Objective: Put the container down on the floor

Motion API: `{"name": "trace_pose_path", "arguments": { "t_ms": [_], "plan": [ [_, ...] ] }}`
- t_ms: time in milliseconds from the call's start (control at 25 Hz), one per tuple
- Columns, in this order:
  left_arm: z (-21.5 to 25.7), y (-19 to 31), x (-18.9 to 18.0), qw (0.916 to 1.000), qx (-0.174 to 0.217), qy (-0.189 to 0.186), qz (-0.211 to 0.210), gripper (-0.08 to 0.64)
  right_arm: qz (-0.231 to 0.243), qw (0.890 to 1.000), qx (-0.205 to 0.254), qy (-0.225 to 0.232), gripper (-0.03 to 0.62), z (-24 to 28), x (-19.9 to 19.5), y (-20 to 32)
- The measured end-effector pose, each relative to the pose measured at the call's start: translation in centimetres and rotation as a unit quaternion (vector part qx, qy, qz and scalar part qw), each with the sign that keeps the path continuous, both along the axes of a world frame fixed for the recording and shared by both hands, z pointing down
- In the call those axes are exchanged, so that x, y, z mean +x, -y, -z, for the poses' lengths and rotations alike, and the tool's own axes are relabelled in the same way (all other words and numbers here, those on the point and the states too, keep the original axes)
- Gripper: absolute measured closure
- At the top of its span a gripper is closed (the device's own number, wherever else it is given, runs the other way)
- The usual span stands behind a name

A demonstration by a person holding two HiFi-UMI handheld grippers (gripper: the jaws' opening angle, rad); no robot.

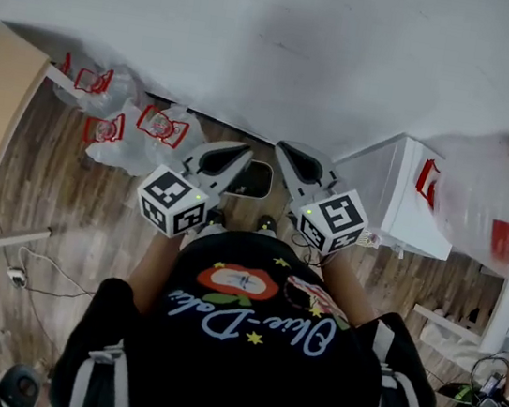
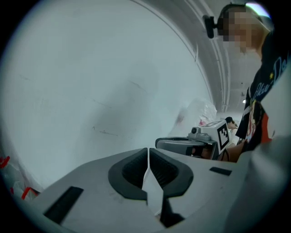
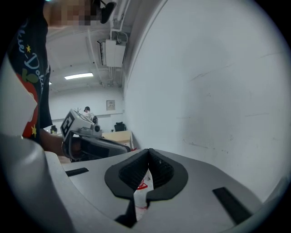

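Container (image 1: 253, 181): dark opening, contents indiscernible, hanging between both grippers above the wooden floor (image 1: 58, 187). Left gripper (image 1: 241, 156): jaws clenched on its thin white edge. Right gripper (image 1: 288, 154): likewise, edge red-printed. Plastic bags (image 1: 152, 130): on floor, red-printed, contents unclear.

The head view looks steeply down from the person's head on the left gripper (image 1: 241, 153), the right gripper (image 1: 286, 150) and the floor (image 1: 72, 218). Each gripper view looks along its own jaws, very near, toward the white wall (image 2: 91, 82). Each one also shows the other gripper at its side.
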State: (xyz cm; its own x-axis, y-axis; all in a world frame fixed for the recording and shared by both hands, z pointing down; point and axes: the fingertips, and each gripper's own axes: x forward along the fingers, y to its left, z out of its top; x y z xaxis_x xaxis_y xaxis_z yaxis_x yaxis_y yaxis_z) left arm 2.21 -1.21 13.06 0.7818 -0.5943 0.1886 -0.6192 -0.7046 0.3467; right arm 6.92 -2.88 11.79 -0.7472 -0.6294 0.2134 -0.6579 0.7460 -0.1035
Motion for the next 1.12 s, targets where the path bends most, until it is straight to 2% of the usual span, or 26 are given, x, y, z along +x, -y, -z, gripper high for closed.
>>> {"name": "trace_pose_path", "arguments": {
  "t_ms": [320, 560, 1120],
  "plan": [
    [0.9, -0.2, 0.8, 0.9999, 0.012, 0.001, -0.004, 0.548, -0.019, 0.999, -0.015, 0.024, 0.592, 0.1, 1.6, 0.0],
    [0.9, -0.2, 1.1, 1.0, 0.007, -0.002, -0.004, 0.548, -0.023, 1.0, 0.003, 0.015, 0.594, 0.4, 2.0, -0.3],
    [0.6, 0.2, 0.8, 1.0, 0.003, -0.002, 0.0, 0.548, -0.04, 0.999, 0.0, 0.021, 0.594, 0.3, 2.7, 0.1]
  ]
}}
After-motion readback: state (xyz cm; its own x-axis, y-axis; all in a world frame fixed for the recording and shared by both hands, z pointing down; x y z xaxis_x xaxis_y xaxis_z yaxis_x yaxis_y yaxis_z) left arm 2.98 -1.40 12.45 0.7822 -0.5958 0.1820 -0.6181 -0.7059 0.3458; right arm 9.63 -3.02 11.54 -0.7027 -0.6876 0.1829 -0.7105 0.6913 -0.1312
